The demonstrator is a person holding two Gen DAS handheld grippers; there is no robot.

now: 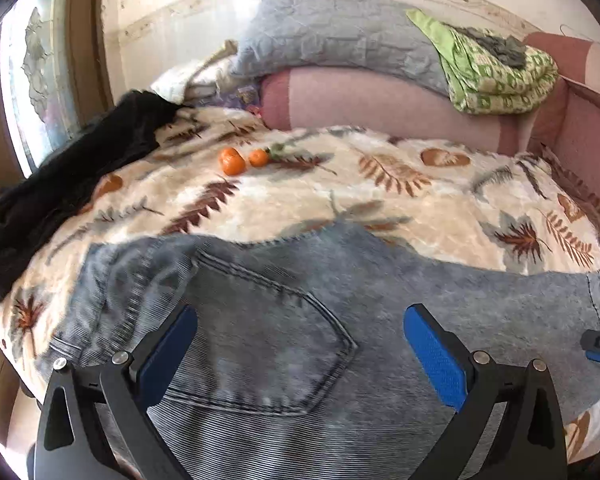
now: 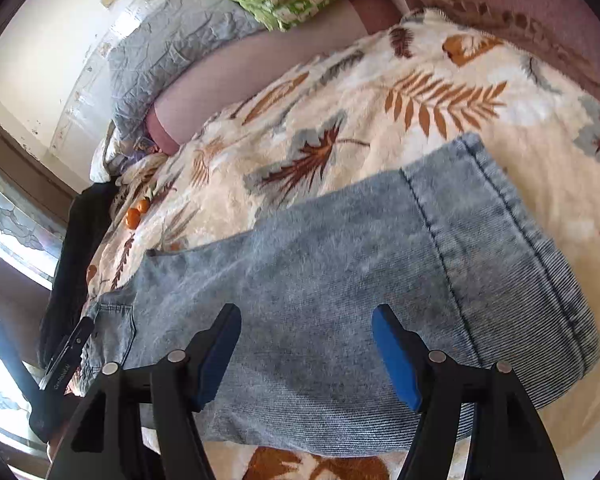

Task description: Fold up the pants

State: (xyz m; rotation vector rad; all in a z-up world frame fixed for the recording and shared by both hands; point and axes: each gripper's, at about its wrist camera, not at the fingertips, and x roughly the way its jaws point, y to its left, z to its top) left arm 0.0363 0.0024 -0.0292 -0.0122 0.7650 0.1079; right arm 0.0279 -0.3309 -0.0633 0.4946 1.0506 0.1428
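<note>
The faded blue denim pants point(image 1: 300, 320) are lying flat on the cream leaf-print plush blanket point(image 1: 340, 184), already doubled leg over leg, it seems. The left gripper point(image 1: 300, 344) is hovering wide open over the back pocket point(image 1: 268, 344), holding nothing. The right gripper point(image 2: 306, 350) is hanging above the leg near the stitched hem point(image 2: 512, 248), jaws apart and empty. A clean next fold likely means pinching both layers at the hem edge and carrying them toward the waist. Beyond the left gripper, two small oranges point(image 1: 240, 159) and a black garment point(image 1: 68, 184) are crowding the far-left side; blanket ahead is lying free.
</note>
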